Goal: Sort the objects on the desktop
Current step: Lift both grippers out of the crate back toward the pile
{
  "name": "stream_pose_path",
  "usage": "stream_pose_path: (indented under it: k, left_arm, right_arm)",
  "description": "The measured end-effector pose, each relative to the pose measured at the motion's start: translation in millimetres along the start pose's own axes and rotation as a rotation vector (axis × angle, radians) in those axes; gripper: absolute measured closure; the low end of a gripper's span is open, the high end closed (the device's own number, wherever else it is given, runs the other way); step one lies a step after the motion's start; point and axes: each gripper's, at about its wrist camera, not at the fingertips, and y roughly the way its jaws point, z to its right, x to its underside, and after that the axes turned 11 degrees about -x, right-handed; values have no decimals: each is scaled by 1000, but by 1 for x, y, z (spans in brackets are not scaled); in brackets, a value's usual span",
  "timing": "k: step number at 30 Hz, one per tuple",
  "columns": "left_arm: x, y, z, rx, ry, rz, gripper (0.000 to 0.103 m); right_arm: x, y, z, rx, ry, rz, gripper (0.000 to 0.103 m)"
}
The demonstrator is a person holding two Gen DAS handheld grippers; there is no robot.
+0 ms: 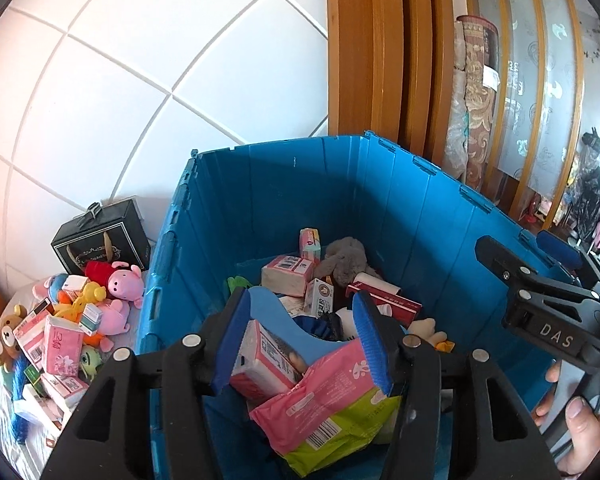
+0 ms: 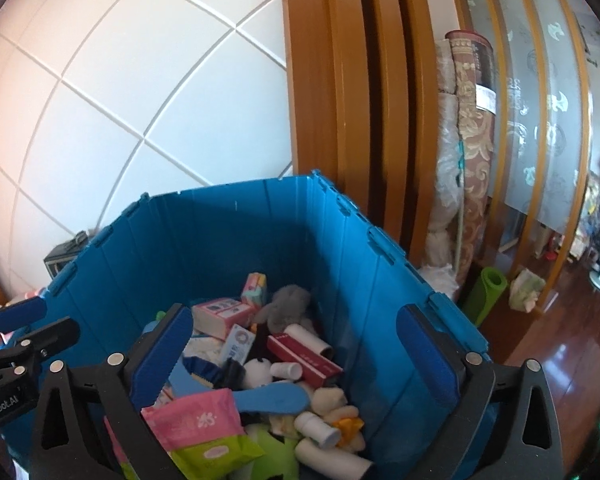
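Tissue packs, soft pink film-wrapped bricks, sit in the loose pile on the left tabletop, mixed with plush toys: brown bear, pink pig, small cartons. Black rigid gift box with a metal clasp stands at the far end of that pile against the white tiled wall.

Blue crate, ribbed hard plastic with hinged rim, is right of the pile. Inside: pink boxed tissues, grey plush rabbit, red glossy carton, white cylindrical bottles, flat blue plastic paddle.

Left gripper is over the near-left part of the crate, ridged blue pads partly spread. A pink tissue pack sits between them against the left pad; can't tell whether it's actually clamped. Crinkly pink-and-green wipes pouch lies just under it, touching the right pad.

Right gripper hangs over the crate's near-right side, jaws spread wide, nothing between them. Bare fingers wrap its handle at the right edge.

Right of the crate: wooden door frame, rolled patterned carpets, green foam roll.
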Motion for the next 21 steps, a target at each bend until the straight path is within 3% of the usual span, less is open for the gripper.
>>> stream_pose_path:
  k: [7,11,15,19,21]
  left_arm:
    - [13,-40,-61,-36,-126,109,51]
    - [23,-51,-102,-111,-195,141,50]
    - [38,-40,-152,-58,-264,72,50]
    - [60,-35,-201,-172,-321,48,51]
    - [71,-36,-225,-232,-321,49,50]
  right_arm:
    - [4,-2,-8,-36,1,7,0]
    - [9,-10,-33,-97,-25,16,0]
    - [10,-23,-65,-133,-91,43,0]
    - [16,-17,-79,-48,-96,-9,0]
    - [19,-19,-80,-50,-78,-10,0]
